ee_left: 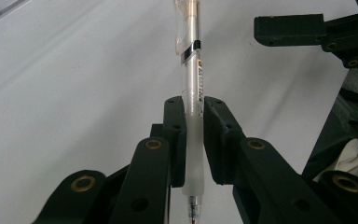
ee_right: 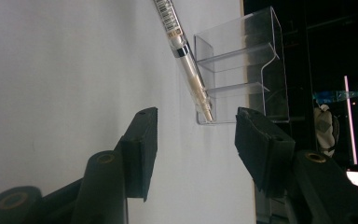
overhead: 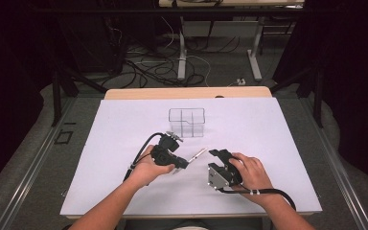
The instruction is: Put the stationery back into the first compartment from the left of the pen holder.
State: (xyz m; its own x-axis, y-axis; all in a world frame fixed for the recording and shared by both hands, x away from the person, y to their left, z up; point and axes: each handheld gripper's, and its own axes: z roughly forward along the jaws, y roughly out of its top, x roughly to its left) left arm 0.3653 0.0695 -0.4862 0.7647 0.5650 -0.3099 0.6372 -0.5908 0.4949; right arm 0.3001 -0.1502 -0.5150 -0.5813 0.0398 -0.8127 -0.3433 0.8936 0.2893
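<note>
Item: pen (ee_left: 193,93), clear barrel with frosted grip sleeve; I have it pinched at that sleeve in my left hand-held gripper (ee_left: 194,140), jaws closed on it from both sides; writing tip points back toward the camera, the clip end reaches out over the white worktop (overhead: 268,143); in the high view the pen (overhead: 197,154) lies between my two hands, whether lifted or resting I cannot tell.

Item: right hand-held gripper (ee_right: 193,140); jaws spread wide, holding nothing; near the pen's free end (ee_right: 186,60) but apart from it.

Item: clear divided holder (overhead: 187,122); standing upright farther back on the worktop, seemingly with nothing in it.

Risks, as I judge them: the sleeve is smooth and round, so the pen may twist or slide lengthwise in the grip; the long free end adds leverage, and a knock against the right hand-held gripper could lever it loose; if the pen is bound for the holder, a slanted approach may catch its rim or a divider, or push the light holder across the sheet.
</note>
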